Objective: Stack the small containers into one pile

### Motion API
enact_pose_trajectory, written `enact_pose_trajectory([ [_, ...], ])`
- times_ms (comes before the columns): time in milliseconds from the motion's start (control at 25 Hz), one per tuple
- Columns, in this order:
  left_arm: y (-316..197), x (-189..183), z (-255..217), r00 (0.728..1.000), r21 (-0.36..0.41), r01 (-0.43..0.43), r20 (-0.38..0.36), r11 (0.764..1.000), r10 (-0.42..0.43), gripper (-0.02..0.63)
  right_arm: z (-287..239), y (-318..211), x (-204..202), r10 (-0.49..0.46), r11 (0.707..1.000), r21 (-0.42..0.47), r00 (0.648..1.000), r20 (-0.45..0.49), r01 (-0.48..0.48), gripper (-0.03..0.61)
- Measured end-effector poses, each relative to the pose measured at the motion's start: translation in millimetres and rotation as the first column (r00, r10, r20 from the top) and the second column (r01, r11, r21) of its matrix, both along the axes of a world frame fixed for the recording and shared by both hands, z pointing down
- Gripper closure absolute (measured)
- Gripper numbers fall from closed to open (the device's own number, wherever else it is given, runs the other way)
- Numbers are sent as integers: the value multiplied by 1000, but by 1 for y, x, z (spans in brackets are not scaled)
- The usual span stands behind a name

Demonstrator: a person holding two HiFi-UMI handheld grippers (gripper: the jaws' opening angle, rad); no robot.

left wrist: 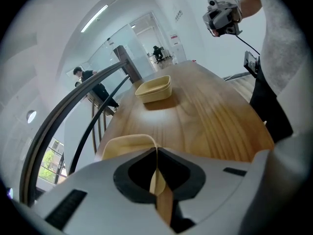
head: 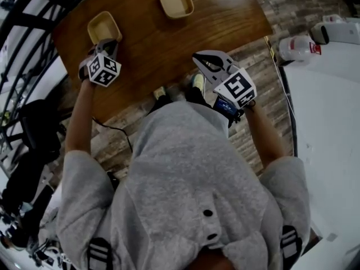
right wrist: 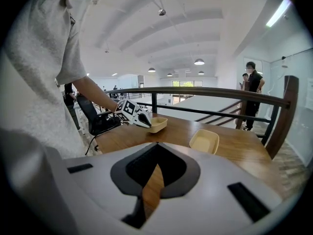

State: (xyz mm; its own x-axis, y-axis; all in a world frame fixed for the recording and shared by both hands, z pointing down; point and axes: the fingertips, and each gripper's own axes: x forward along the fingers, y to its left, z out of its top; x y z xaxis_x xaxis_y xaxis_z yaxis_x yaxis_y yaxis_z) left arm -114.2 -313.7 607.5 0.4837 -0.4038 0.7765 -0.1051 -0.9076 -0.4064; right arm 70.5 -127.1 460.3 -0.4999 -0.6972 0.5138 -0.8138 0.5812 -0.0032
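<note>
Wooden table [head: 225, 21] fills the top of the head view, with patterned floor [head: 264, 94] below it and a railing [right wrist: 195, 90] along its far side. The left gripper [head: 106, 44] has its jaws pinched shut on the thin rim of the near container [head: 103, 26]. The right gripper [head: 198, 58] hangs by the table edge, jaws together and holding nothing. The far container [head: 175, 0] sits well apart from the near one. To stack well, the near container should likely be lifted level, centred over the far one, then lowered until they nest. The gripper hides the rim where it is held, so the depth of the grip is hard to judge.
</note>
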Motion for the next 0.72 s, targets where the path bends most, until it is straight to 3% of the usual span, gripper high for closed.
enact_pose_trajectory([
  [720,15,183,-54,998,59,-59,-23,997,61,588,-7,23,148,44,998,36,996,79,-47,563],
])
